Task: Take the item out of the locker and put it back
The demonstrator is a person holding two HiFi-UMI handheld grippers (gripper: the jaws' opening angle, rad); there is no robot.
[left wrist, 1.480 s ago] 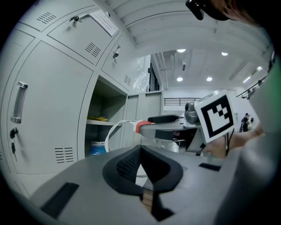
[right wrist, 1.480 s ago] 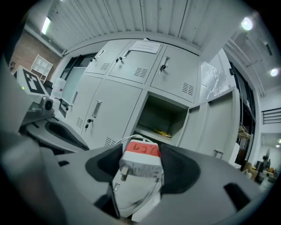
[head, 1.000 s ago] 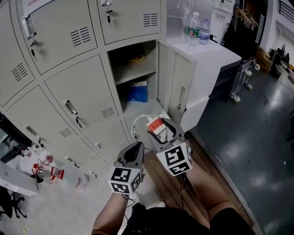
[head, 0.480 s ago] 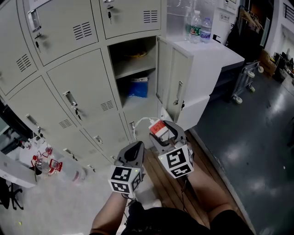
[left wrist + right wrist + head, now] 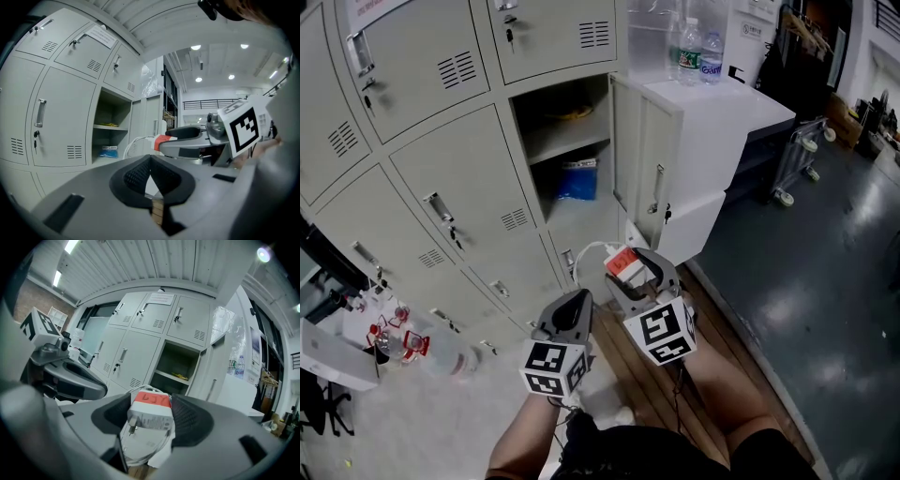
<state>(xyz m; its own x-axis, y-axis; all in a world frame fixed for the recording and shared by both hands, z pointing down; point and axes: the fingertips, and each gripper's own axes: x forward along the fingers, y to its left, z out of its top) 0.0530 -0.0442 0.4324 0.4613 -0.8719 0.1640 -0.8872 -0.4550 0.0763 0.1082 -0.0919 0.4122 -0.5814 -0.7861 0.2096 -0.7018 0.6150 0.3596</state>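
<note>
A white charger [image 5: 622, 263] with a red label and a looped white cable sits between the jaws of my right gripper [image 5: 630, 268], which is shut on it. In the right gripper view the charger [image 5: 150, 411] fills the gap between the pads. My left gripper [image 5: 578, 299] hangs just left of it, shut and holding nothing, its tips meeting [image 5: 151, 160]. Ahead stands the open locker [image 5: 567, 150] with its door [image 5: 642, 178] swung to the right. A yellow item [image 5: 572, 114] lies on its shelf, with a blue packet [image 5: 578, 178] below.
Closed locker doors [image 5: 459, 197] fill the left. A white cabinet [image 5: 722, 103] right of the open door carries water bottles [image 5: 692, 49]. Bottles and clutter [image 5: 403, 342] lie on the floor at left. Wooden boards [image 5: 623, 352] run under my grippers.
Both grippers have drifted slightly, still side by side in front of the locker. The right one keeps its hold on the charger and the left stays shut.
</note>
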